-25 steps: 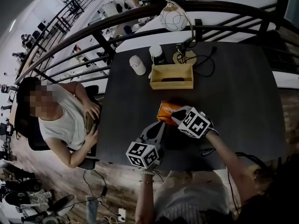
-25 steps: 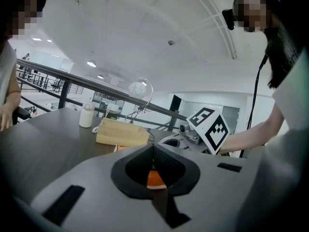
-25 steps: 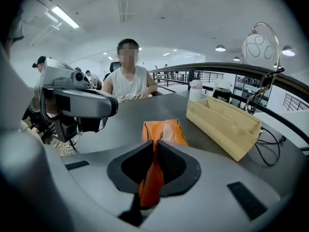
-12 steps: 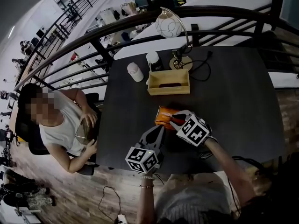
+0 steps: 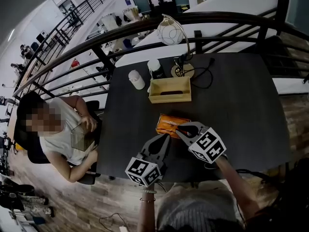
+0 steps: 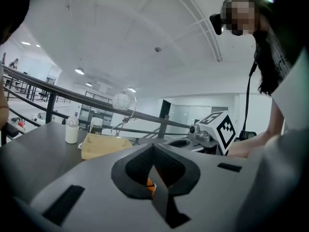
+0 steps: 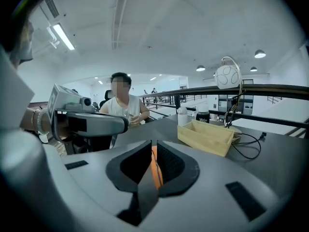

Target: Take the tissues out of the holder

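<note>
On dark table (image 5: 241,110), 11 o'clock: white plastic bottle (image 5: 136,79), dark white-capped jar (image 5: 155,68) beside. 12 o'clock: globe-shaded desk lamp (image 5: 170,33), black cord (image 5: 205,76). 9 o'clock: seated person, white top (image 5: 58,134).

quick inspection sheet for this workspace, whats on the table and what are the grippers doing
surface: dark table, no spills seen
job's things: wooden tissue holder upright toward the far edge; orange tissue pack lying on the table, outside the holder
clutter: white bottle, dark white-lidded cup, globe lamp
grippers: left hand-held gripper has its jaws together at the pack's near edge, with an orange sliver between them; right hand-held gripper shut on the pack
cables: black cord looped beside the lamp base
surroundings: seated person at the table's left, railing behind
</note>
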